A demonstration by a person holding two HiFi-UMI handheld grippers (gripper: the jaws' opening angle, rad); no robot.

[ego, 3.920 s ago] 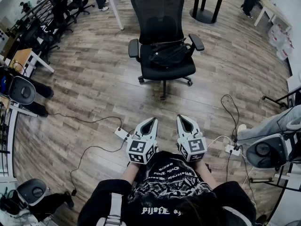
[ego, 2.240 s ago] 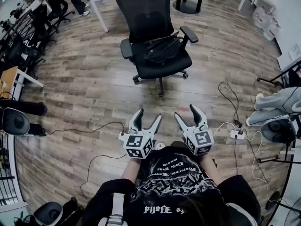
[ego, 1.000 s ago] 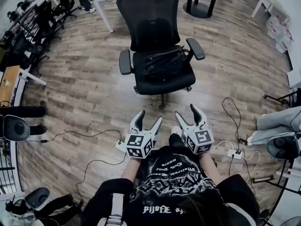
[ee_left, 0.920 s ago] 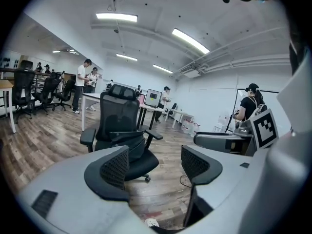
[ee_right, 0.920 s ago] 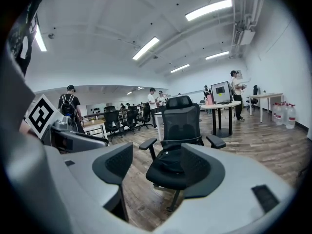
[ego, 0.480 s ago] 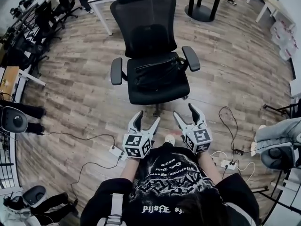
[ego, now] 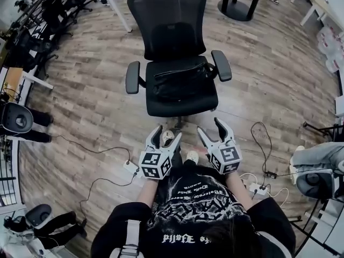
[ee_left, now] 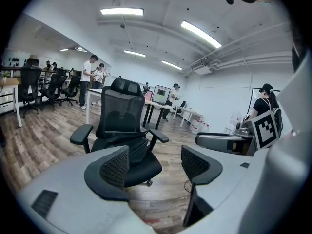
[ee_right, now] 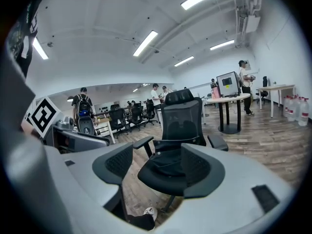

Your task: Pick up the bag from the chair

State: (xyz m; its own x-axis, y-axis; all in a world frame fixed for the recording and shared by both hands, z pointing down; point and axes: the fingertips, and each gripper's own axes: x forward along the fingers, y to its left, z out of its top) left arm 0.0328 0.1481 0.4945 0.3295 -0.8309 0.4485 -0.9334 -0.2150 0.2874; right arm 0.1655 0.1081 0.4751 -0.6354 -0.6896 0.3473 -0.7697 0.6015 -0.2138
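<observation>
A black bag (ego: 180, 79) lies across the seat of a black mesh office chair (ego: 172, 31). Both grippers hang side by side short of the seat's front edge, pointing at it. My left gripper (ego: 167, 133) is open and empty. So is my right gripper (ego: 209, 127). In the left gripper view the chair (ee_left: 119, 113) with the bag (ee_left: 136, 144) shows beyond the open left gripper (ee_left: 155, 162). The right gripper view frames the bag (ee_right: 168, 170) between the spread jaws of the right gripper (ee_right: 156, 161), still at a distance.
A power strip (ego: 130, 167) and cables lie on the wood floor at my left, another strip (ego: 252, 187) at my right. Office chairs (ego: 32, 36) line the far left. A round table base (ego: 236, 7) stands behind the chair. A seated person's leg (ego: 317, 157) is at right.
I have walked up to the chair, which now sits much closer below the grippers. Both grippers, narrow in the oldest frame, spread open and have stayed so. The bag has not moved.
</observation>
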